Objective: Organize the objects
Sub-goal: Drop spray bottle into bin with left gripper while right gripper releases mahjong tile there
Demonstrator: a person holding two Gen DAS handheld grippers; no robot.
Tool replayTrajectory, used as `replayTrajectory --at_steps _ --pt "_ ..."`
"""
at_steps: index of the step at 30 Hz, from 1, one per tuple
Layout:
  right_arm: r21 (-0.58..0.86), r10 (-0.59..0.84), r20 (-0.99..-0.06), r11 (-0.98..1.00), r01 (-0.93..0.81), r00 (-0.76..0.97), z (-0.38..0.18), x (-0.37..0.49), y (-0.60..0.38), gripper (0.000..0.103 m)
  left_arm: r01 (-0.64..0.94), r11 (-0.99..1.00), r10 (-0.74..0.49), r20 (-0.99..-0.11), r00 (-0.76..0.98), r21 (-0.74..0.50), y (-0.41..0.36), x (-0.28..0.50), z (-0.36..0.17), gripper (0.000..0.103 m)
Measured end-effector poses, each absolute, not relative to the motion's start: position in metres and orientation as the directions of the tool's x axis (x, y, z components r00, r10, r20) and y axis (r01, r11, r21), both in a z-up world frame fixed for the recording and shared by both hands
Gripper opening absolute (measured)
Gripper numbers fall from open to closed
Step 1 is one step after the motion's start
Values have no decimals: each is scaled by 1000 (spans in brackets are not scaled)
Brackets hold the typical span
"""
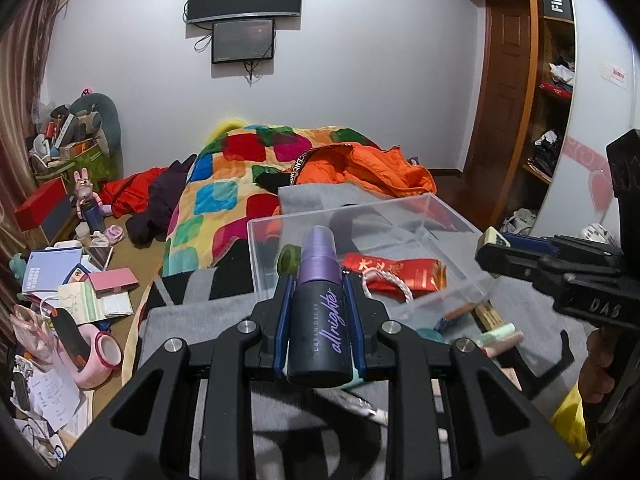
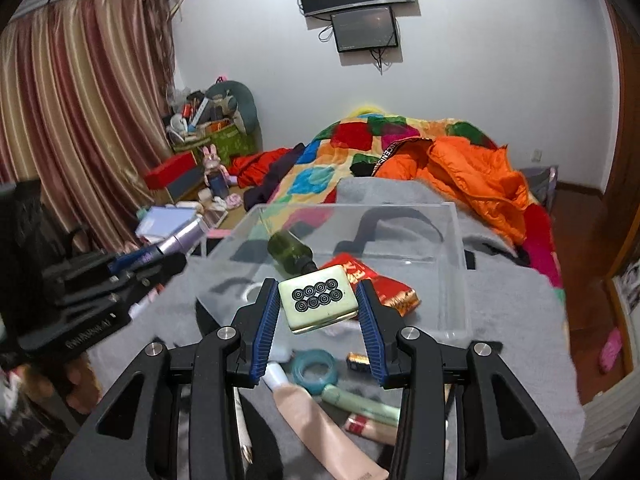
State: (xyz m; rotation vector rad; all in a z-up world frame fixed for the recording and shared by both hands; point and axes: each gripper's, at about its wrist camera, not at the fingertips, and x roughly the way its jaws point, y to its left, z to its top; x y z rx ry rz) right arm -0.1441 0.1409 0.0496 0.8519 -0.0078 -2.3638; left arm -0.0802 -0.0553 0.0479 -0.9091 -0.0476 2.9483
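The spray bottle [image 1: 319, 312], dark with a purple cap and "all nighter" lettering, sits clamped between the blue pads of the left gripper [image 1: 319, 280], cap pointing away from the camera, jaws narrowed onto its body. From the right wrist view the same bottle [image 2: 172, 246] shows at the left edge, sticking out of that gripper [image 2: 160, 258] above the grey blanket [image 2: 520, 292].

The mahjong tile [image 2: 318, 298], pale green with eight black circles on its face, is held in the right gripper [image 2: 318, 312]. The jaws stand partly open around it, and the tile is tilted between the pads. In the left wrist view the tile [image 1: 493, 237] peeks out at the tip of the right gripper [image 1: 500, 246], near the right side of the clear box [image 1: 264, 256].

Both held things hang near the box's front rim. The box stands on the blanket and holds a green bottle [image 2: 290, 251] lying on its side and a red packet [image 1: 400, 274] with a white cord.

On the blanket in front of the box lie a teal tape ring [image 2: 314, 370], a beige tube [image 2: 304, 412], a pale green tube [image 2: 360, 404] and a small battery [image 2: 358, 360].

Behind the box an orange jacket [image 2: 476, 184] lies over a patchwork quilt [image 1: 224, 184].
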Motion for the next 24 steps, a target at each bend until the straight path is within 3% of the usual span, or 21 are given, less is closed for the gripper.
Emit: replayTrajectory --at_steps 24 --pt "125 -418 -702 -869 478 -576 3 -203 119 36 -74 -995 95 -679 -728 -61 -40 -156 3 25"
